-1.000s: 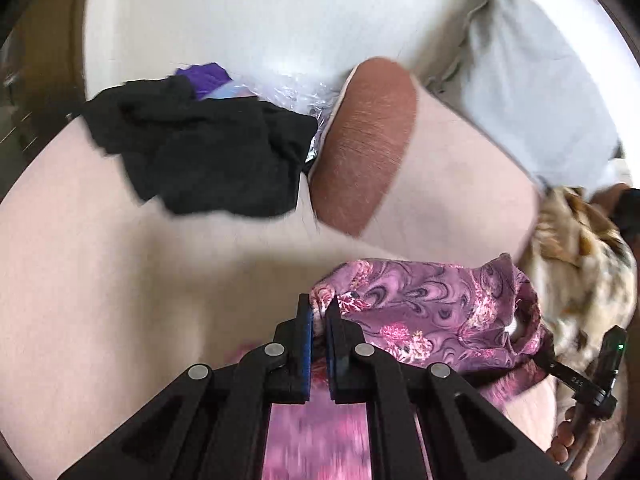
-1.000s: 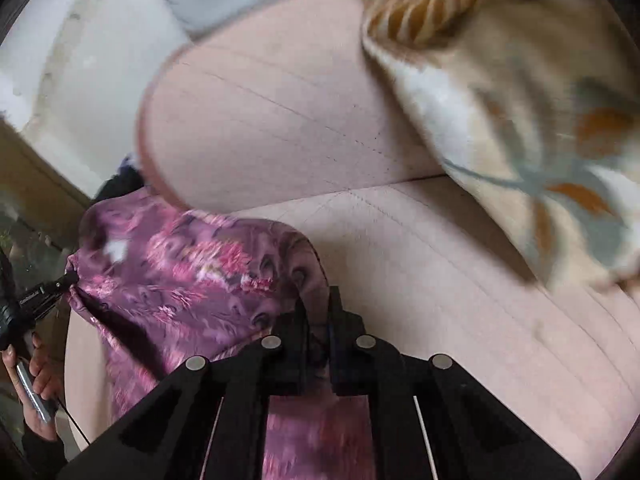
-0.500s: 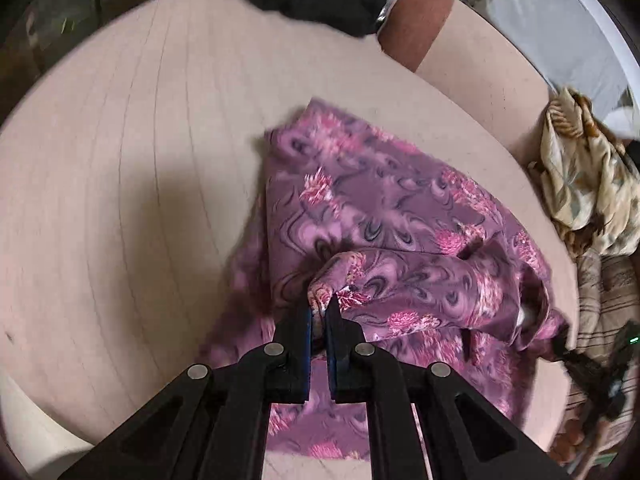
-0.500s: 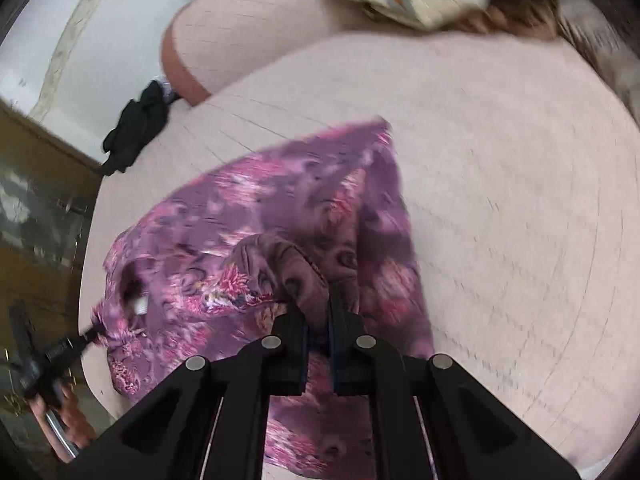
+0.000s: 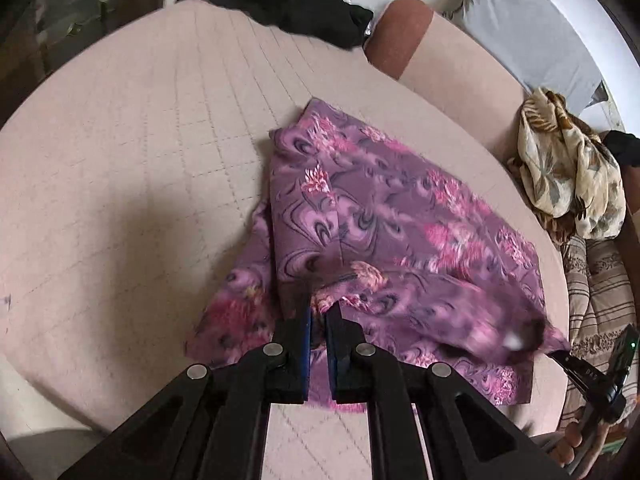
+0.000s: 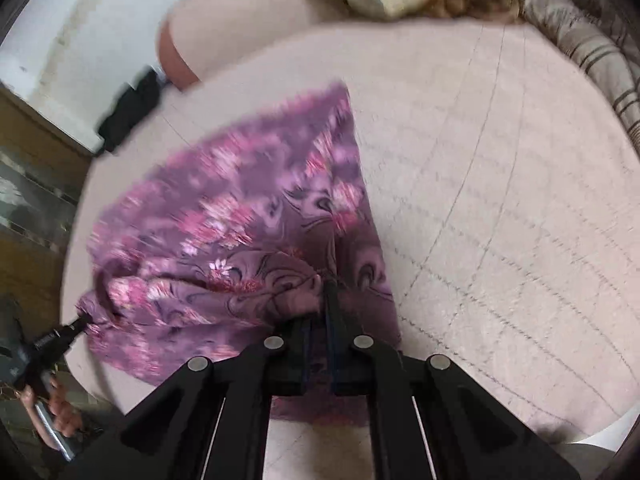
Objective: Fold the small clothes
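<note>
A purple floral garment point(image 5: 400, 208) lies spread on the pink quilted bed point(image 5: 140, 168); its near edge is lifted. My left gripper point(image 5: 318, 312) is shut on one near corner of the garment. My right gripper point(image 6: 318, 300) is shut on the other near corner, and the garment point(image 6: 248, 200) stretches away from it. In the left wrist view the right gripper point(image 5: 560, 354) shows at the garment's far right end. In the right wrist view the left gripper point(image 6: 82, 324) shows at its left end.
A black garment point(image 5: 296, 8) lies at the bed's far edge beside a pink bolster point(image 5: 404, 32). A beige floral cloth point(image 5: 568, 164) and a striped blanket point(image 5: 596, 288) lie to the right. A grey pillow point(image 5: 520, 28) is at the back.
Both grippers have lowered the purple garment from mid-air onto the bed. Its far part now lies flat and spread; both still hold its near edge.
</note>
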Available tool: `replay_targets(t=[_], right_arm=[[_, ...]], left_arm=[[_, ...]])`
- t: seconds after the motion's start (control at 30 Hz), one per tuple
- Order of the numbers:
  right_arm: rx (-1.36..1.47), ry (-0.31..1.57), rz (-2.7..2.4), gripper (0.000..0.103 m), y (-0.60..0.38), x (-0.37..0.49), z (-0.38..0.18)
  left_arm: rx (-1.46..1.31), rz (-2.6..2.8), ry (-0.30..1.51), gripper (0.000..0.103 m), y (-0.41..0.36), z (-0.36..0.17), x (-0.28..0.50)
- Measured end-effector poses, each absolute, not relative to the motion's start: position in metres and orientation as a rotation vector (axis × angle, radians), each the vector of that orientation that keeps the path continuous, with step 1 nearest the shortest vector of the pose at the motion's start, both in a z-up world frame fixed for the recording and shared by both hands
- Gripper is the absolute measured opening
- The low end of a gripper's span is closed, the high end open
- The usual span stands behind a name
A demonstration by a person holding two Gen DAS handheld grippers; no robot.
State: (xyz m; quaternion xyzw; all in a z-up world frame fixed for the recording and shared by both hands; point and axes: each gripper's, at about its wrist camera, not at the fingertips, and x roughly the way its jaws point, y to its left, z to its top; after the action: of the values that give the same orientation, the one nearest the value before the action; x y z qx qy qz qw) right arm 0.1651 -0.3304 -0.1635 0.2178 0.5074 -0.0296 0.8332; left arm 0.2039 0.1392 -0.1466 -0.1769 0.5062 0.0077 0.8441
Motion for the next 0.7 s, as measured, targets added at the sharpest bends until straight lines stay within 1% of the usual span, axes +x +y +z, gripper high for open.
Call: replay_targets(t=[0.03,0.1,0.13,0.17,0.2,0.23,0.27,0.3,0.33,0.5,0.6,0.7], right_arm=[[0.455,1.087,-0.086,0.005,-0.331,0.162,-0.168],[0.451,1.172,-0.126,0.006,-0.334,0.170,-0.188],[0.477,1.219,-0.135,0.007,-0.337,0.172,-0.202],[0.505,1.224,-0.132,0.007,-0.334,0.179,-0.205],[0.537,1.215,-0.127,0.012,-0.336,0.178,-0.204],[0.564,1.204,-0.117,0.022,-0.339,0.177,-0.201],[0.577,1.190,-0.117,0.030,-0.342,0.173,-0.197],[0.591,1.164,-0.131,0.049,-0.347,0.167,-0.190],[0.612,1.120,-0.150,0.060,-0.353,0.157,-0.182],[0.826,1.015,-0.074,0.061,-0.368,0.105,-0.176],[0.860,1.055,0.013,0.061,-0.353,0.114,-0.186],[0.825,1.076,0.059,0.061,-0.328,0.131,-0.189]], left_arm=[[-0.355,0.021,1.102,0.006,0.135,-0.154,0.205],[-0.297,0.048,1.145,0.006,0.130,-0.165,0.214],[-0.278,0.060,1.144,0.012,0.130,-0.166,0.214],[-0.267,0.066,1.136,0.014,0.130,-0.164,0.213],[-0.266,0.060,1.127,0.020,0.131,-0.159,0.213],[-0.270,0.061,1.119,0.033,0.132,-0.155,0.212],[-0.281,0.068,1.099,0.042,0.135,-0.150,0.208],[-0.297,0.073,1.081,0.045,0.139,-0.146,0.204],[-0.327,0.074,1.065,0.050,0.144,-0.142,0.200],[-0.517,0.025,0.986,0.051,0.166,-0.132,0.177],[-0.559,-0.061,0.993,0.051,0.154,-0.128,0.180],[-0.571,-0.138,1.046,0.055,0.137,-0.131,0.190]])
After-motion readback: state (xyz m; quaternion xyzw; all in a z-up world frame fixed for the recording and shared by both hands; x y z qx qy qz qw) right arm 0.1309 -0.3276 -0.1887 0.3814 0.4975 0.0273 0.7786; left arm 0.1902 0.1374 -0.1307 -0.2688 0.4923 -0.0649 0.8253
